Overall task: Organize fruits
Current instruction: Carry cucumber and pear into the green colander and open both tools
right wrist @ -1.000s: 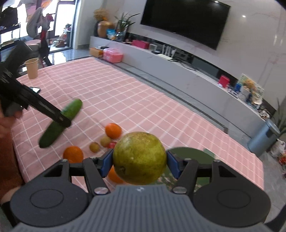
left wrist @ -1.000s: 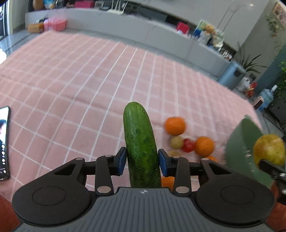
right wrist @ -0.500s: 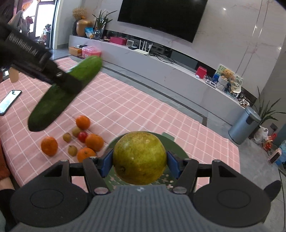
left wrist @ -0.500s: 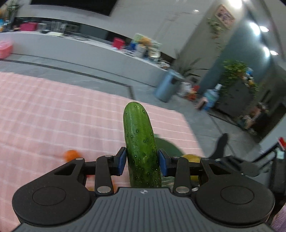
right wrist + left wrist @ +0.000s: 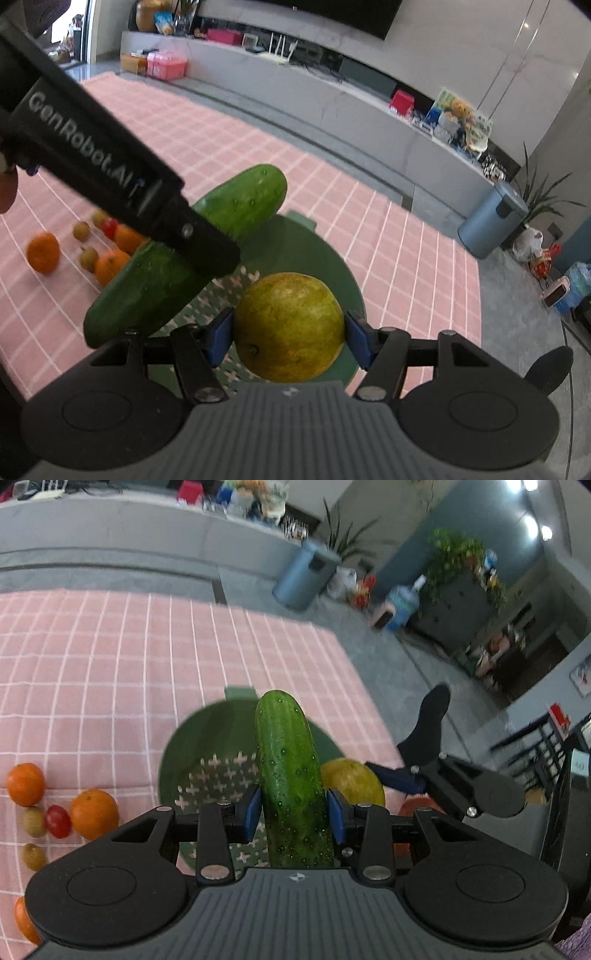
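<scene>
My left gripper (image 5: pixel 293 818) is shut on a green cucumber (image 5: pixel 290 775) and holds it over the green colander basket (image 5: pixel 207 738). My right gripper (image 5: pixel 290 338) is shut on a yellow-green round fruit (image 5: pixel 290 326), also above the basket (image 5: pixel 325 266). In the right wrist view the cucumber (image 5: pixel 184 258) and the left gripper (image 5: pixel 207 240) cross just left of the fruit. In the left wrist view the fruit (image 5: pixel 352 779) shows to the right of the cucumber, with the right gripper (image 5: pixel 373 775) on it.
Several oranges (image 5: pixel 94 814), a small red fruit (image 5: pixel 58 821) and small brownish fruits (image 5: pixel 34 856) lie on the pink checked tablecloth (image 5: pixel 110 664) left of the basket. The table's far edge drops to the grey floor. A blue bin (image 5: pixel 491 221) stands beyond.
Both grippers have moved over the green basket with their loads. The cucumber has come close beside the round fruit. The loose fruits now lie to the left.
</scene>
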Demonstrator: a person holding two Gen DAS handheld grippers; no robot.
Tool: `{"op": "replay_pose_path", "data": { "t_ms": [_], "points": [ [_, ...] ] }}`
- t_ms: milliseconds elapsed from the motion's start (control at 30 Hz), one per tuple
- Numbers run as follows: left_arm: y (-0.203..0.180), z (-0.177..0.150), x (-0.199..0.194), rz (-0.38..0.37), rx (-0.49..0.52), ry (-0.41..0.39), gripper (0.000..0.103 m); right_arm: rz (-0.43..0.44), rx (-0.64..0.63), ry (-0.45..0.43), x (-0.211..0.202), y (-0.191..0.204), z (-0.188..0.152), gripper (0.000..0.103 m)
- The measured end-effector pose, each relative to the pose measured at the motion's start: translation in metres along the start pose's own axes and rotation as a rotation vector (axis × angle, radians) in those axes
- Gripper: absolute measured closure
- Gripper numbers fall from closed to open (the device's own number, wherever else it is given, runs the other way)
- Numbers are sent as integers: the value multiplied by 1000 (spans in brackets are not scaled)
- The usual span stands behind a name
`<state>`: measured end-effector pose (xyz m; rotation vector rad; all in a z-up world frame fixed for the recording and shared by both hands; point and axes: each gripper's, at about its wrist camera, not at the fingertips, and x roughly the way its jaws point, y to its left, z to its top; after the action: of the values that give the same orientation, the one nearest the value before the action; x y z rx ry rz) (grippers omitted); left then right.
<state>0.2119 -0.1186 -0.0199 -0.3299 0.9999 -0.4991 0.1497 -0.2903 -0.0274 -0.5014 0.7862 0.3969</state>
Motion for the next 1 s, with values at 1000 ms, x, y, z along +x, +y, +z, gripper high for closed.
{"op": "replay_pose_path", "data": {
  "t_ms": [1000],
  "points": [
    [9, -2, 65, 98, 50, 262, 59, 123, -63, 231, 76, -1, 1, 40]
  ]
}}
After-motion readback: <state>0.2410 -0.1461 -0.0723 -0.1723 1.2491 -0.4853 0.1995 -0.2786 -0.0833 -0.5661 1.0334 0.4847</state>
